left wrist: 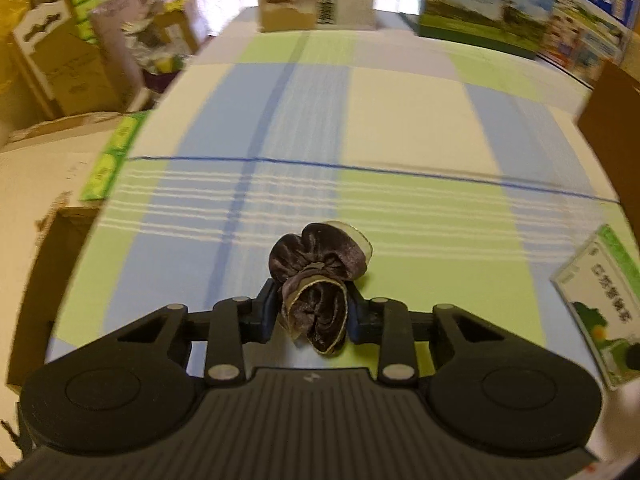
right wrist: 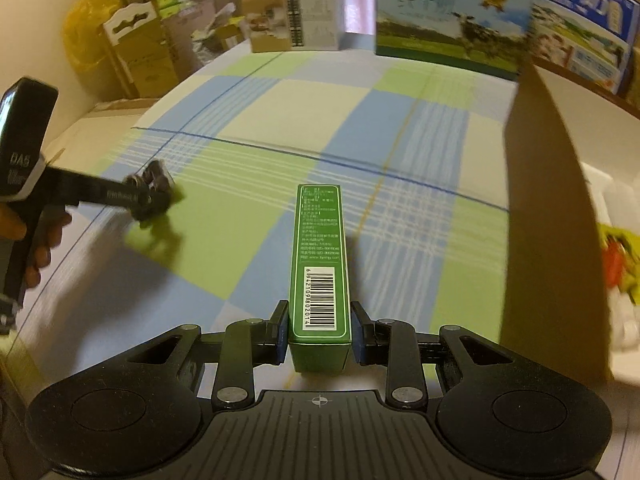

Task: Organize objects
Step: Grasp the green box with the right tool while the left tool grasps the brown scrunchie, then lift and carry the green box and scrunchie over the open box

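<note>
now our right hand-held gripper (right wrist: 319,330) is clamped on the green box (right wrist: 320,268), its long axis pointing straight ahead, with the carton (right wrist: 552,216) just to its right, while our left hand-held gripper (left wrist: 313,312) pinches the scrunchie (left wrist: 316,280) farther off.

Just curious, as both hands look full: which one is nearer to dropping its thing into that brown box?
Probably the right. The right gripper grips the green box, and the brown box stands beside it. The left gripper, clamping the scrunchie, sees it further off.
</note>
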{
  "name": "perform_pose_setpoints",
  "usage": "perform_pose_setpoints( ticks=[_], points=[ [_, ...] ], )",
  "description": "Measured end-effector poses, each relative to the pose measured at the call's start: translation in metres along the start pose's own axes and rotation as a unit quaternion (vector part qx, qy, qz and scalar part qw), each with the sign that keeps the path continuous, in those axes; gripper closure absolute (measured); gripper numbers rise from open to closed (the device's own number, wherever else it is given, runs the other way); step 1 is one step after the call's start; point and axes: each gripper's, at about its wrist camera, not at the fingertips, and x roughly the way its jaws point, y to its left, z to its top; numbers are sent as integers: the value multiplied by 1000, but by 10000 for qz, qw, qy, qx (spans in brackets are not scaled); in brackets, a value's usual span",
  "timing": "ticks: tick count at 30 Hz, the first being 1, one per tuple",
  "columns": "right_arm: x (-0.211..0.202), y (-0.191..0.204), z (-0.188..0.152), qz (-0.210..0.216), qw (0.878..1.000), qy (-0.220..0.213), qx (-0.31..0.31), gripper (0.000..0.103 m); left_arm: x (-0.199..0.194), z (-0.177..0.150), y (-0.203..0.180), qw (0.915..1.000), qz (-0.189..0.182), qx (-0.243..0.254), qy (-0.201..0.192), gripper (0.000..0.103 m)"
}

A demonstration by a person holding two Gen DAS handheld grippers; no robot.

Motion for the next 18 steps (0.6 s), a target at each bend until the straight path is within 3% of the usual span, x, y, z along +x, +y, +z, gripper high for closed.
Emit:
perform_pose_setpoints(
  ticks=[10,18],
  points=[
    [-29,-4,-30,-153,9992,52,379,76,-26,-33,-71,9944,-636,813,216,75],
    [-40,-1,-46,26,9983,-3,579,76,-42,-54,-94,9918,-725,981,391,75]
  ],
)
